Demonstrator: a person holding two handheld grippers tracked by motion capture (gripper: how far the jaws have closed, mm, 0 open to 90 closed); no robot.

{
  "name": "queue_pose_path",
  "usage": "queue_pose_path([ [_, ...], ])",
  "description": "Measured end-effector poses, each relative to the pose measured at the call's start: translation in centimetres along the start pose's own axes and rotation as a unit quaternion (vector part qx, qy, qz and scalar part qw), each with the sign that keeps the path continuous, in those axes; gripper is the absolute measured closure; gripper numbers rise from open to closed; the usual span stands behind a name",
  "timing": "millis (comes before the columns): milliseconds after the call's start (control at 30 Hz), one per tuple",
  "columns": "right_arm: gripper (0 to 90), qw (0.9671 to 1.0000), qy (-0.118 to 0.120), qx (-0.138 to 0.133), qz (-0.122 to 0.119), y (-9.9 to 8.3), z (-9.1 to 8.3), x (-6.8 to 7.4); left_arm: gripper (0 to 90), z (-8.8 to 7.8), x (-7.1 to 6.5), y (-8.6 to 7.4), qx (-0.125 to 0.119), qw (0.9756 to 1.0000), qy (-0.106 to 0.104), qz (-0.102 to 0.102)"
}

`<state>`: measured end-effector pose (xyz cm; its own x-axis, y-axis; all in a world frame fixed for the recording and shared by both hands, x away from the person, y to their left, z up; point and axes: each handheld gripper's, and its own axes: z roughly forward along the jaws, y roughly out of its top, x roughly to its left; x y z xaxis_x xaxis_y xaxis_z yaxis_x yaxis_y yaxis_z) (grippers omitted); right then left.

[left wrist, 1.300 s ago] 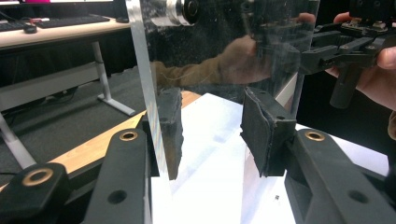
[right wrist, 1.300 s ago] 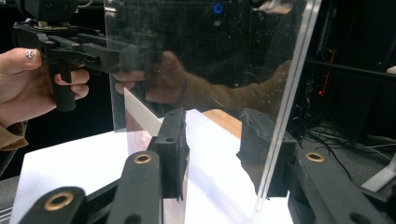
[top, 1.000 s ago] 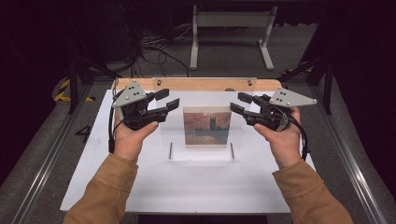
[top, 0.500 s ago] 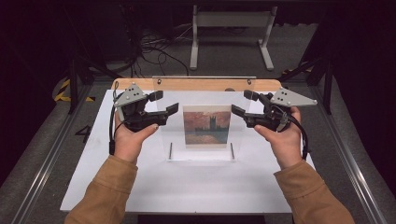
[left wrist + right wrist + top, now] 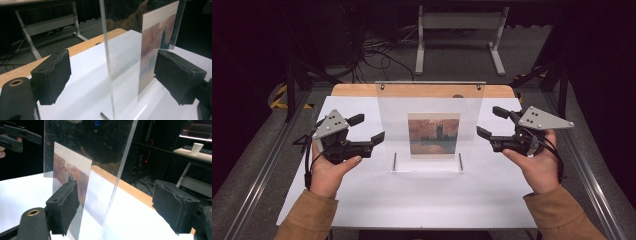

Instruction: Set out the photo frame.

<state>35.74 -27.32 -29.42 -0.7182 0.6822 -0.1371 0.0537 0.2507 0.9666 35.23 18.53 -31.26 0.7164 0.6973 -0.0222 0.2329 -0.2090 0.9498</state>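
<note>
Frame: the clear acrylic picture frame (image 5: 430, 125) with a small reddish painting print (image 5: 433, 135) stood upright on the white table sheet (image 5: 412, 200), between both tools
Left gripper (image 5: 368, 131): jaws had just been opening, wide apart, frame edge between the pads (image 5: 51, 75), no touching
Right gripper (image 5: 491, 123): the same, jaws had just been opening, pads (image 5: 65, 206) clear of the panel
Advice: best to draw both grippers straight outward, level, so no pad catches the edge and tips the frame
</note>
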Motion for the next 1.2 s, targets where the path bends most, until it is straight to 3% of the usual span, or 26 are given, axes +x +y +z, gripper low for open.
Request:
queue_pose_path([
  [267,19.3,0.9998,-0.015,0.017,0.001,-1.3,-3.0,0.0,15.1,-1.9,0.1,-2.2,0.019,0.9998,-0.002,0.007],
  [567,13.7,0.9988,-0.034,0.021,0.027,-4.5,-5.3,0.1,14.0,-3.0,0.7,-5.1,0.012,0.9999,0.002,-0.001],
  [633,12.4,0.9986,-0.037,0.016,0.033,-5.3,-5.6,0.1,13.8,-3.1,0.9,-6.5,-0.003,1.0000,-0.003,-0.006],
  [800,12.2,0.9974,-0.044,0.019,0.055,-7.5,-6.0,0.0,12.4,-3.4,1.4,-8.3,-0.012,0.9998,0.001,-0.018],
  [1200,13.0,0.9949,-0.053,0.022,0.083,-12.4,-6.5,0.5,12.5,-3.2,1.8,-12.6,0.000,0.9993,0.027,-0.026],
])
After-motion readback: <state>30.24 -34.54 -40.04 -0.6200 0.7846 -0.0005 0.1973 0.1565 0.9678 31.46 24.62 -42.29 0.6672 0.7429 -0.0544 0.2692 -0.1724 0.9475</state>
